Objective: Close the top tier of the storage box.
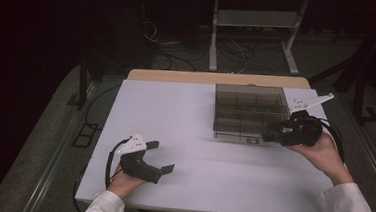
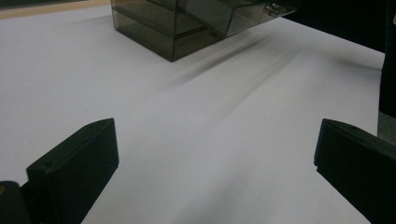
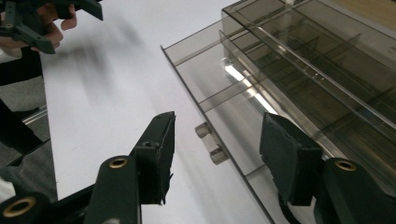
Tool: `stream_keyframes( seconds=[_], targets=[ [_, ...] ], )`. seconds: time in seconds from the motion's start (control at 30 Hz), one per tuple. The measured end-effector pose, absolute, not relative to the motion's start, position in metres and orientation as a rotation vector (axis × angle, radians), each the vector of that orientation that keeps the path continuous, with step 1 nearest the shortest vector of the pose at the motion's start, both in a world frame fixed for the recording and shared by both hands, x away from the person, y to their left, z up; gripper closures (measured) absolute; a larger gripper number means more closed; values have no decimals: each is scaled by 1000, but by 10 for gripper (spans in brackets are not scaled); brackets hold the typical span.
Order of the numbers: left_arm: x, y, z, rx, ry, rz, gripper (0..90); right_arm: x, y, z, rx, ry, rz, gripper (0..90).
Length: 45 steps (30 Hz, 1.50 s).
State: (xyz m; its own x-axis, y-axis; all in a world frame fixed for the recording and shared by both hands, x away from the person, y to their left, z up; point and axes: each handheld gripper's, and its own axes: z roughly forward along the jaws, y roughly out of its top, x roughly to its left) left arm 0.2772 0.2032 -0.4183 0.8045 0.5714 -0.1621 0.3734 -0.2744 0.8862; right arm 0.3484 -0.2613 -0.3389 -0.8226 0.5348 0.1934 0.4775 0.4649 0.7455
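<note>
white table (image 1: pixel 184 136), smoky clear box (image 1: pixel 248 112) on it

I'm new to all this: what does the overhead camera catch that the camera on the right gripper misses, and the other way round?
The high view alone takes in the floor cables, a metal frame beyond the table, and the right gripper at the box's near right corner. The right gripper view alone picks out the small clear latch on the box's front, lying between its open jaws. Both share the smoky plastic compartment box, the white table and the left gripper.

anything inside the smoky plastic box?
Through the clear lid of the box, only empty divided compartments show. The tinted walls and glare hide the corners, so small items cannot be ruled out.
</note>
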Motion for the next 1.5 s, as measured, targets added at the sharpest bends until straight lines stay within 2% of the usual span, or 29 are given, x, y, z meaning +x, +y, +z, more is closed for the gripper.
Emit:
stream_keyframes(
  seconds=[1.03,1.5],
  targets=[
    [277,204,-418,1898,711,227,0,333,-229,-349,773,2769,1314,515],
    [277,204,-418,1895,711,228,0,332,-221,-358,736,2839,1286,674]
  ],
)
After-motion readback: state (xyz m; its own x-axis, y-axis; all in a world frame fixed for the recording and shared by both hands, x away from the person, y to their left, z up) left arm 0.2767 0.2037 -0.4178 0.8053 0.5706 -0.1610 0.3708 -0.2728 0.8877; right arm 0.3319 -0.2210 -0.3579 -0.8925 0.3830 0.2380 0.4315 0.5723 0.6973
